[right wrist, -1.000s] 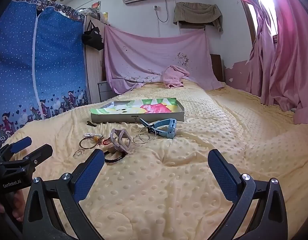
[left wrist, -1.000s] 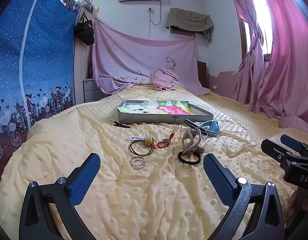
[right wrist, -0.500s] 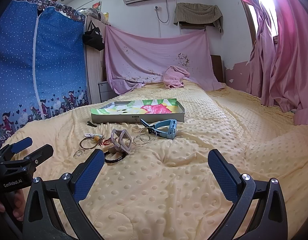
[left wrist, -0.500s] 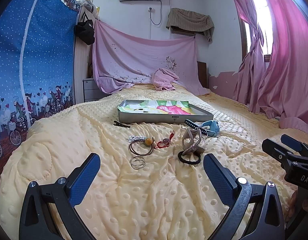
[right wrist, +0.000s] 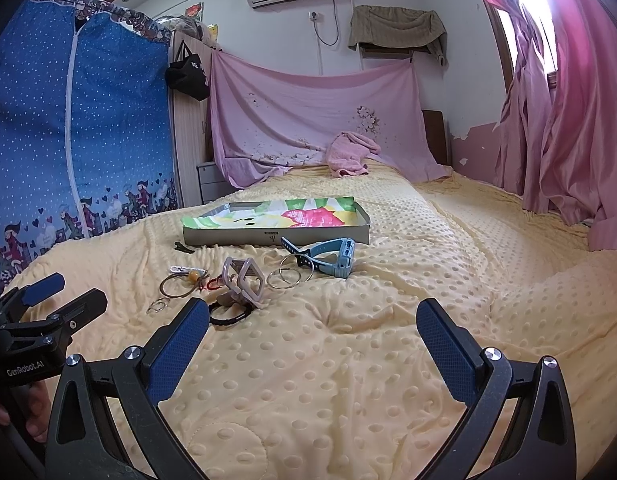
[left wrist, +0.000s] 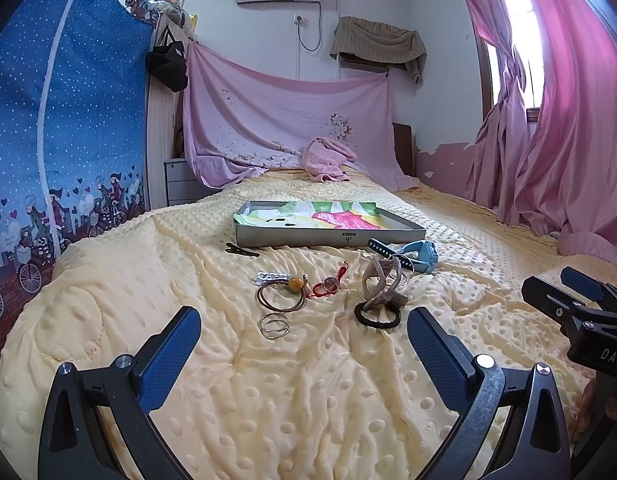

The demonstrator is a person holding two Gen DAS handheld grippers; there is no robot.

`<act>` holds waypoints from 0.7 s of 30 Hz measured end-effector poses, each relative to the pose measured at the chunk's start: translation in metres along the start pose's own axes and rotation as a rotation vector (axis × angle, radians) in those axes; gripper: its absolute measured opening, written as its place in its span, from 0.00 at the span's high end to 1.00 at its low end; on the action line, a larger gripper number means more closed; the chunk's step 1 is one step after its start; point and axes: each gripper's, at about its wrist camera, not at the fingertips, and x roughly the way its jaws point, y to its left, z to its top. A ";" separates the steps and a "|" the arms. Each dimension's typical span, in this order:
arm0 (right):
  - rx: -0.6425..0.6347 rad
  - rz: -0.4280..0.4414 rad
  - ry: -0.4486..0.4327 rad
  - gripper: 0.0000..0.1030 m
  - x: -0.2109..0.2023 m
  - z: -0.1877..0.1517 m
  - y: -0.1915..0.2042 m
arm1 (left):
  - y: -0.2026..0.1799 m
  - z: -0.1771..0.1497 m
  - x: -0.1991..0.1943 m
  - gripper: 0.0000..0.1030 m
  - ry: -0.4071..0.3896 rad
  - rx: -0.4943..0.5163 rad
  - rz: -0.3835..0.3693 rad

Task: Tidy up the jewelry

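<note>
Jewelry lies scattered on the yellow dotted bedspread (left wrist: 308,380): silver rings (left wrist: 273,325), a brown hair tie with an amber bead (left wrist: 282,290), a red charm (left wrist: 328,285), a beige claw clip (left wrist: 382,282) on a black hair tie (left wrist: 377,315), a blue watch (left wrist: 420,256), a black hair clip (left wrist: 241,250). Behind them stands a shallow grey tray (left wrist: 328,236) with a colourful lining. My left gripper (left wrist: 304,344) is open and empty, just short of the rings. My right gripper (right wrist: 312,336) is open and empty, right of the pile; clip (right wrist: 244,280), watch (right wrist: 336,256), tray (right wrist: 276,236).
A blue wardrobe cover (left wrist: 64,128) stands at the left. Pink curtains (left wrist: 568,120) hang at the right. A pink sheet (left wrist: 288,128) and a pink towel (left wrist: 328,160) lie at the bed's head. Each gripper shows in the other's view (left wrist: 580,312) (right wrist: 36,320).
</note>
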 end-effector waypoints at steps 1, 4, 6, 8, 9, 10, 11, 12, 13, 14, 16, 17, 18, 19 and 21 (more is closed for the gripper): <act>0.001 0.000 0.000 0.01 0.000 0.000 0.000 | 0.000 0.000 0.000 0.00 0.000 0.000 0.000; -0.001 0.001 0.000 0.01 0.000 0.000 0.000 | 0.000 0.000 0.000 0.00 0.000 0.000 0.000; -0.001 0.001 0.000 0.01 0.000 0.000 0.000 | 0.000 0.000 0.000 0.00 -0.001 0.000 0.000; -0.001 0.000 0.001 0.01 0.000 0.000 0.000 | 0.000 0.000 0.000 0.00 -0.001 0.000 0.001; -0.001 0.000 0.002 0.01 0.000 0.000 0.000 | 0.000 0.000 0.000 0.00 -0.001 0.001 0.002; -0.002 0.001 0.003 0.01 0.000 0.000 0.000 | 0.000 0.000 0.000 0.00 -0.001 0.001 0.002; -0.002 0.001 0.002 0.01 0.000 0.000 0.000 | 0.000 0.000 0.000 0.00 0.000 0.000 0.002; -0.003 0.000 0.002 0.01 0.000 0.000 0.000 | 0.000 0.000 0.000 0.00 0.000 0.000 0.002; -0.004 0.000 0.002 0.01 0.001 0.000 0.000 | 0.000 0.000 0.000 0.00 -0.001 0.001 0.002; -0.004 0.001 0.002 0.01 0.000 0.000 0.000 | -0.001 0.000 0.000 0.00 -0.001 0.001 0.002; -0.007 0.001 0.001 0.01 0.000 0.000 0.000 | 0.000 0.000 0.000 0.00 -0.001 0.002 0.002; -0.007 0.001 0.001 0.01 0.000 0.000 0.000 | 0.000 0.000 0.000 0.00 -0.001 0.002 0.001; -0.006 0.002 0.001 0.01 0.000 0.000 0.000 | -0.001 0.000 0.000 0.00 -0.001 0.002 0.001; -0.007 0.001 0.000 0.01 0.000 0.000 0.000 | -0.001 0.000 0.000 0.00 -0.001 0.002 0.002; -0.007 0.001 0.001 0.01 0.001 0.000 0.000 | 0.000 0.000 0.000 0.00 -0.002 0.003 0.002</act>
